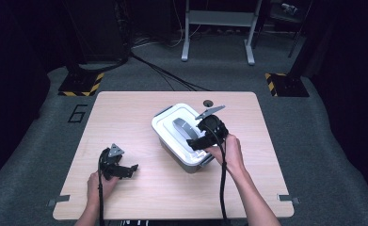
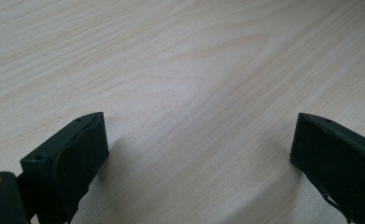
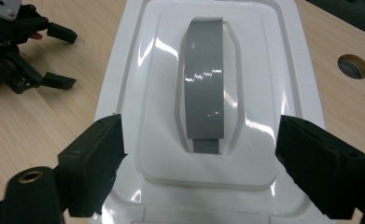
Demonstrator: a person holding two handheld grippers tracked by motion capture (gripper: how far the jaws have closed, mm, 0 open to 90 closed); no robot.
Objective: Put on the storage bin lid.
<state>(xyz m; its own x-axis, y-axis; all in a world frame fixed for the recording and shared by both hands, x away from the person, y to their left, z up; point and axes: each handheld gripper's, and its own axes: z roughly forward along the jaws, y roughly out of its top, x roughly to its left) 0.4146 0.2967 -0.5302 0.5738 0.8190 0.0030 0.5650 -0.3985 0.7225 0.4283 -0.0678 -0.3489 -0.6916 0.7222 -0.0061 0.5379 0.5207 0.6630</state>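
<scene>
Toward the desk's (image 1: 125, 197) far right corner, your right claw (image 3: 201, 154) hangs spread above the box lid's (image 3: 152, 154) handle (image 3: 204, 79); closing off-centre would slip. Left claw (image 2: 199, 154) spread, idle.

Desk (image 1: 139, 103): pale wood grain, rounded corners, a round hole (image 1: 208, 103) near its far edge.
Floor (image 1: 323, 141): grey carpet, with a dark "6" (image 1: 77, 113) marked left of the desk.
Cables (image 1: 167, 75): black, running across the carpet from the far side to the desk.
Floor plates (image 1: 81, 83): two with yellow-black hazard stripes, far left and far right.
Frame (image 1: 218, 28): light grey metal legs at the back.
Surroundings: dark, little visible beyond the carpet.
</scene>
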